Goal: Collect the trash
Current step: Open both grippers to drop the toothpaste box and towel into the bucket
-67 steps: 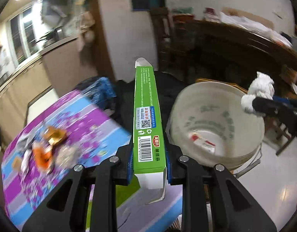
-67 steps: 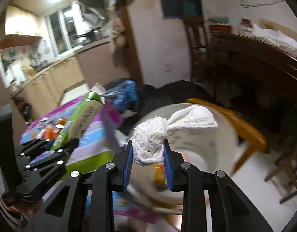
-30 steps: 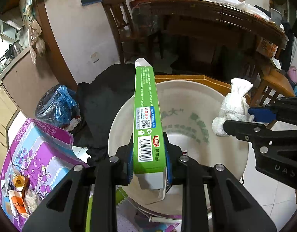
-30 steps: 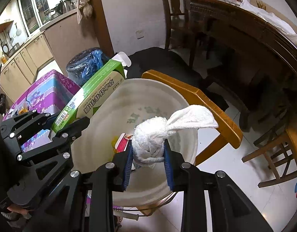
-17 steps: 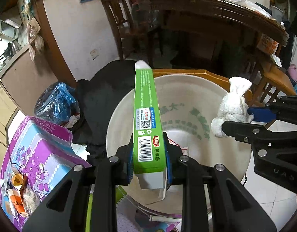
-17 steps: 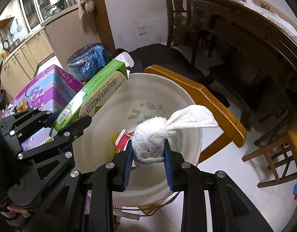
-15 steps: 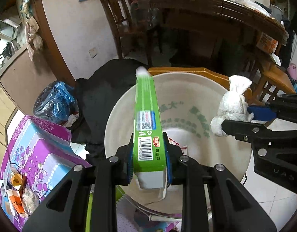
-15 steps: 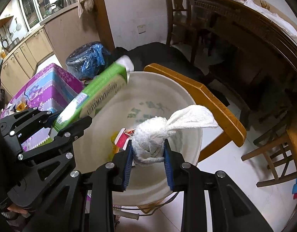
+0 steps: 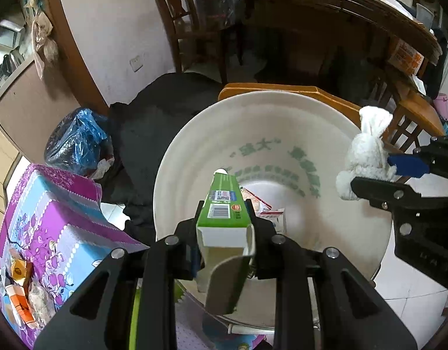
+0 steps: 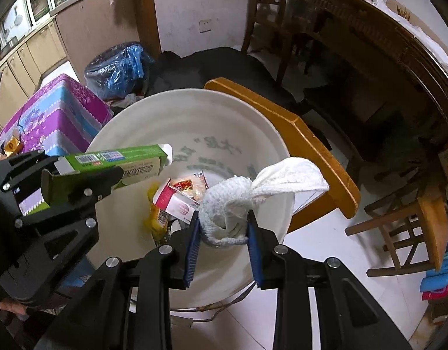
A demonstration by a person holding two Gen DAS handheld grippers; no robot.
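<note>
Over the white bucket (image 10: 194, 110), the left gripper (image 9: 224, 224) pinches a green carton (image 9: 224, 204) and the right gripper (image 10: 224, 233) squeezes a tissue wad (image 10: 232, 204).

The bucket (image 10: 270, 134) looks like smooth white plastic, faintly scuffed. The green carton (image 9: 224, 207) is glossy printed cardboard. The white rag (image 10: 247, 201) is coarse, nubbly cloth. Each gripper is matt black plastic with shiny metal screws. The chair (image 10: 311, 145) is varnished wood over glossy floor tiles (image 10: 326, 262).
</note>
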